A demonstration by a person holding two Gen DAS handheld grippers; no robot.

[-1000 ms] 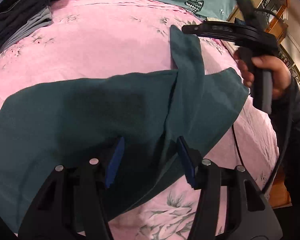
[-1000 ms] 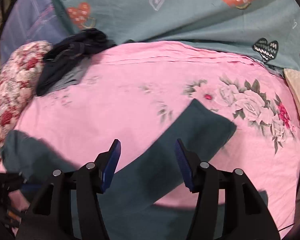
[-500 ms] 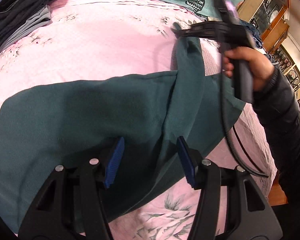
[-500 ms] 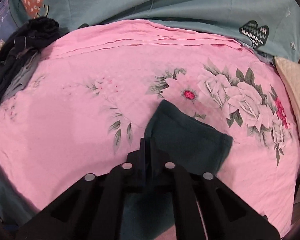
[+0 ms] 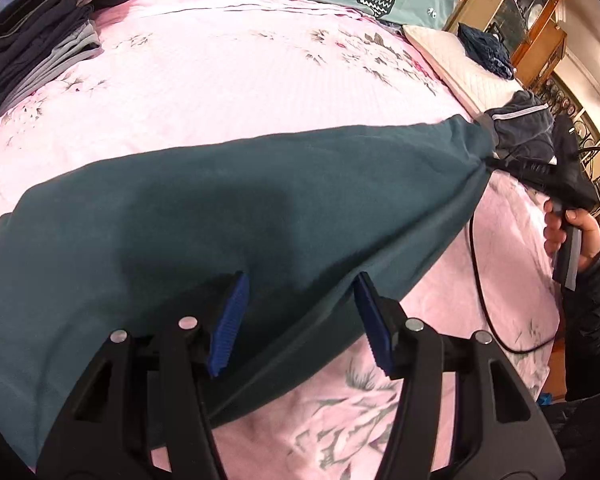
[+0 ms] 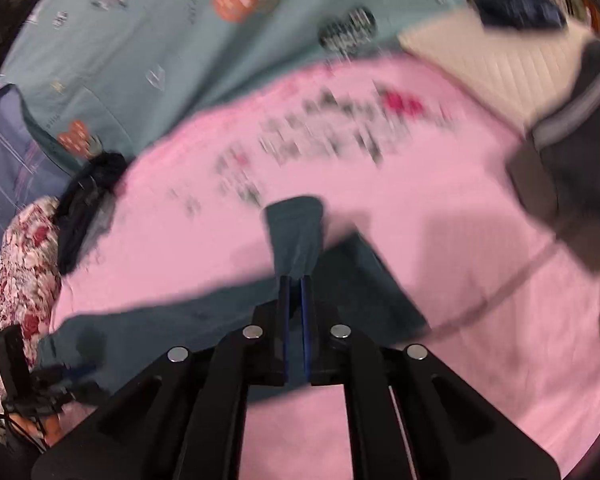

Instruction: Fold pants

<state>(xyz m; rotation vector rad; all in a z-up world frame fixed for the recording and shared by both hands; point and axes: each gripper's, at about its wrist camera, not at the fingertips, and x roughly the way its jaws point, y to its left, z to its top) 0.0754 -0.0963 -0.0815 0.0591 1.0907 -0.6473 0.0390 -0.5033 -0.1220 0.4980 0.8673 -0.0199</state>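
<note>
The dark teal pants [image 5: 228, 208] lie stretched across the pink floral bedspread [image 5: 228, 64]. My left gripper [image 5: 298, 320] is open, its blue pads just above the near edge of the pants. My right gripper [image 6: 295, 296] is shut on the cuff end of a pant leg [image 6: 296, 232], which sticks up past the pads. In the left wrist view the right gripper [image 5: 490, 160] holds that end at the far right, with the leg pulled out straight. The right wrist view is blurred.
A stack of folded dark clothes [image 5: 36, 36] sits at the bed's far left corner. A teal patterned sheet [image 6: 204, 40] covers the back. A cream quilted pillow [image 5: 460, 64] and dark garments [image 5: 520, 120] lie at the right. A black cable [image 5: 484, 296] trails from the right gripper.
My right gripper closed on the pant leg end and pulled it to the right, unfolding the crossed leg so the pants lie in one long band. The left gripper stayed open in place.
</note>
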